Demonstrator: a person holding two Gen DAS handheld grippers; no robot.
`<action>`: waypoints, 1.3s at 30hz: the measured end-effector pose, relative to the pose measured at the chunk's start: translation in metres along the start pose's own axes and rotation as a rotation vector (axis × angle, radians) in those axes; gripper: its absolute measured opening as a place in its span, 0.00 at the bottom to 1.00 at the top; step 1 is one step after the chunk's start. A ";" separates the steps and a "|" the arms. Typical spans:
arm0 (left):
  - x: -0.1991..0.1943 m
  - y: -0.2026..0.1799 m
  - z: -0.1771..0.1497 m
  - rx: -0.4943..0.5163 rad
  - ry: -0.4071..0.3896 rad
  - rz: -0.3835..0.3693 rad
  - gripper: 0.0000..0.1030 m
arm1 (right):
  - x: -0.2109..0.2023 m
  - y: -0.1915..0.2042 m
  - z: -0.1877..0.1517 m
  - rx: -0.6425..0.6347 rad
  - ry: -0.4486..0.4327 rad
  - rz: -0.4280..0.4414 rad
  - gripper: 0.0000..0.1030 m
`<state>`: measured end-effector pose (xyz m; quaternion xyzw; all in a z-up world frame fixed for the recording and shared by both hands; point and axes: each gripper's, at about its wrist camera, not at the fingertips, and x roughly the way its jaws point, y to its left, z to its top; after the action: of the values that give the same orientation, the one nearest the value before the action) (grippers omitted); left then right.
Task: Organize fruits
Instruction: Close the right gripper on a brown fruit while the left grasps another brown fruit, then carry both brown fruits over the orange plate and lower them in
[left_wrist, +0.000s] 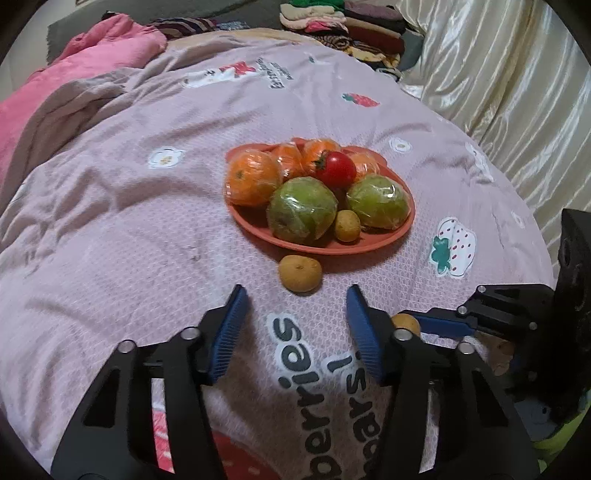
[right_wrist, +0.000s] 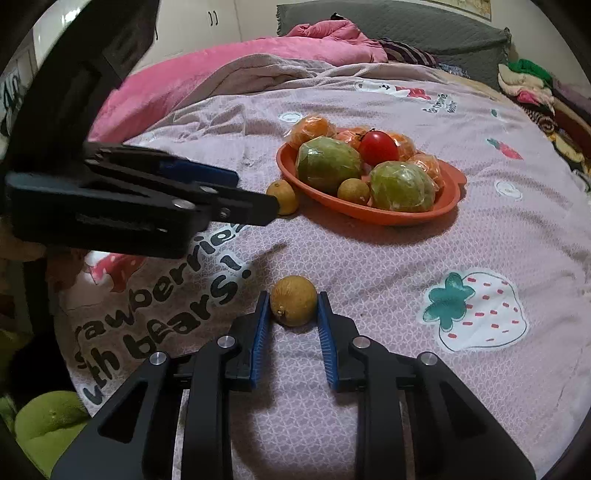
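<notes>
Blue pads of the right gripper (right_wrist: 293, 306) pinch a longan (right_wrist: 293, 301); it could squirt free. Left gripper (left_wrist: 295, 295) spread, empty, another longan (left_wrist: 300, 273) at twelve o'clock.

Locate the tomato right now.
The tomato sits in the orange plate, middle of both wrist views, atop the pile between the wrapped oranges behind and two green fruits in front.

Small fruit (left_wrist: 406, 323) half behind hand-held gripper (left_wrist: 295, 295)
</notes>
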<state>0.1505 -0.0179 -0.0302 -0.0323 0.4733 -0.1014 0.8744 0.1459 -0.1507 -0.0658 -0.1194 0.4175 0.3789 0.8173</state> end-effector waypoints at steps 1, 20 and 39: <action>0.002 -0.001 0.001 0.003 0.002 0.000 0.31 | -0.002 -0.003 -0.001 0.014 -0.001 0.013 0.23; -0.004 -0.001 0.002 -0.011 -0.033 -0.029 0.19 | -0.037 -0.030 0.004 0.078 -0.085 0.029 0.23; -0.007 0.000 0.057 -0.002 -0.088 -0.010 0.19 | -0.038 -0.060 0.063 0.029 -0.167 -0.004 0.23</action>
<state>0.1942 -0.0191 0.0064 -0.0402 0.4342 -0.1039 0.8939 0.2130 -0.1789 -0.0046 -0.0764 0.3531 0.3800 0.8515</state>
